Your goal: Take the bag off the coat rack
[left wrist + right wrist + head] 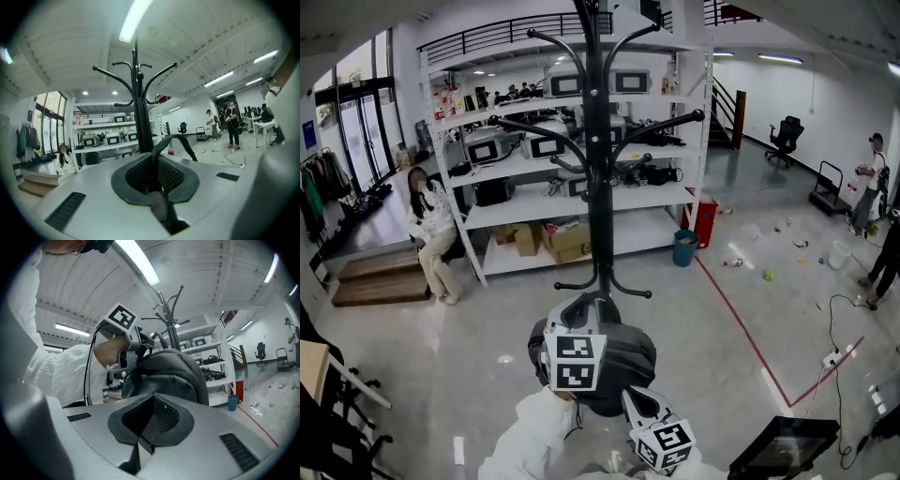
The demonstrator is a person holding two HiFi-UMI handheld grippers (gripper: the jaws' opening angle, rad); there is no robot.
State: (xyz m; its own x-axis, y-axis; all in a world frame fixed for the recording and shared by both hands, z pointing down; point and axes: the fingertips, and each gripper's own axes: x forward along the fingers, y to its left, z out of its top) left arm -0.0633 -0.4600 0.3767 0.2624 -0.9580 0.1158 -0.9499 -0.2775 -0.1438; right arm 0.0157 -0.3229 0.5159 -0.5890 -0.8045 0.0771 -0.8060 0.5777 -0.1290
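Observation:
The black coat rack point(598, 159) stands straight ahead, and in the left gripper view it rises behind the jaws point(138, 108). A dark grey bag point(619, 361) hangs in front of its foot, clear of the hooks. My left gripper point(579, 319) is shut on the bag's top strap point(172, 143), which loops up out of the closed jaws. My right gripper point(639, 405) is low beside the bag, shut, with nothing seen between its pads. In the right gripper view the bag point(171, 376) hangs just ahead, with the left gripper point(123, 341) at its top.
White shelving point(572, 220) with equipment stands behind the rack. A seated person point(431, 234) is at left by wooden steps point(380, 277). A blue bin point(685, 247), a red floor line point(741, 323), scattered litter and standing people point(869, 187) are at right.

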